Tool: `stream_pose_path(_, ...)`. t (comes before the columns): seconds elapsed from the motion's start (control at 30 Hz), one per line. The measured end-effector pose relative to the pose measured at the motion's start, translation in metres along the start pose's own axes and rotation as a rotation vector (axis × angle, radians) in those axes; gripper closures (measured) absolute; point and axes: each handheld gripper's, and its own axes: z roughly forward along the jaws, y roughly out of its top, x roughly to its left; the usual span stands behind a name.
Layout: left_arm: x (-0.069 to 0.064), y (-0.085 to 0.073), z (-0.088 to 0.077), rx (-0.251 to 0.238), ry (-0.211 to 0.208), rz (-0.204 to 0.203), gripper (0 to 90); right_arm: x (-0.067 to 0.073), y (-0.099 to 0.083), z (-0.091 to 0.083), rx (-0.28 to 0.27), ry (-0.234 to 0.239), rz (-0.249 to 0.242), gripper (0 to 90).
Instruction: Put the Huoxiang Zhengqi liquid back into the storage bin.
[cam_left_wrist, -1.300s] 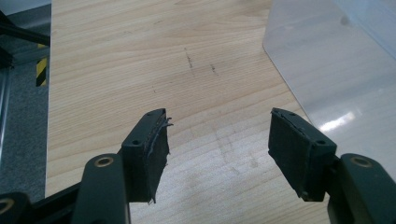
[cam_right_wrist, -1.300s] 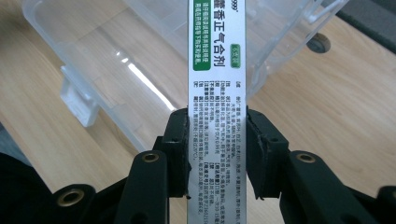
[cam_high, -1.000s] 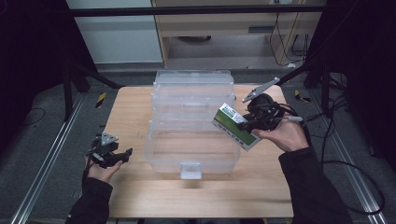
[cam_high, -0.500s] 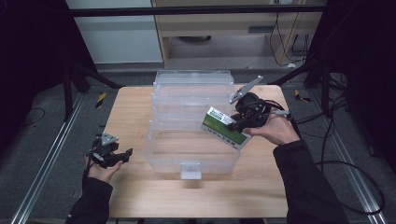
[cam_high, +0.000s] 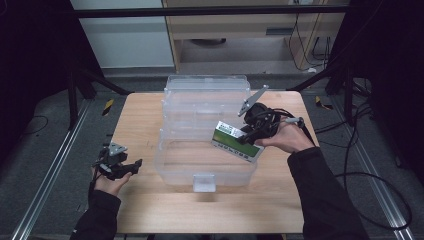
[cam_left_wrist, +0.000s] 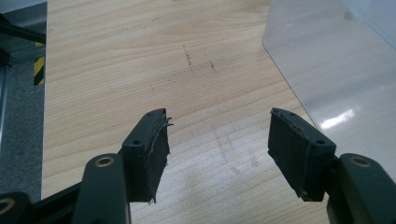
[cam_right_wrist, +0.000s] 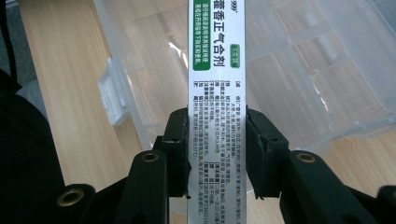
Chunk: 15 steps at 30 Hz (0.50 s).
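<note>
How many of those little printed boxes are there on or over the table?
1. The green and white box is clamped in the right gripper, held over the clear plastic case. Others could be hidden, though the case looks empty.

table: light wood top (cam_high: 150, 125), grain running left to right, a few faint scuffs (cam_left_wrist: 201, 60)
floor: grey carpet (cam_high: 45, 150), dim
rails: metal tracks (cam_high: 50, 165) along both sides of the table
tape: yellow-black strip (cam_high: 107, 107) on the floor at far left
cabinet: pale wood unit (cam_high: 240, 30) behind the table, a white panel (cam_high: 120, 40) beside it
frame: black bar (cam_high: 200, 11) across the top, black struts at the sides
cables: black loops (cam_high: 370, 175) on the floor at right
light: bright on the table, dark around
</note>
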Motion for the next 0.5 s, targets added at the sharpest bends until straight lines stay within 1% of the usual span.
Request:
stream_pose_path(0.13,0.000,0.000,0.001,0.001,0.000,-0.002,37.3,0.000,0.001,0.007,0.023,0.026,-0.032,63.9)
stream_pose_path(0.27,0.000,0.000,0.001,0.002,0.000,-0.001,37.3,0.001,0.002,0.014,0.050,0.028,-0.064,63.8)
stream_pose_path(0.33,0.000,0.000,0.001,0.003,-0.001,0.000,37.3,0.001,0.003,0.018,0.063,0.034,-0.069,63.8)
stream_pose_path(0.5,0.000,0.000,0.002,0.005,-0.002,-0.001,37.4,0.002,0.003,0.027,0.090,0.058,-0.112,63.8)
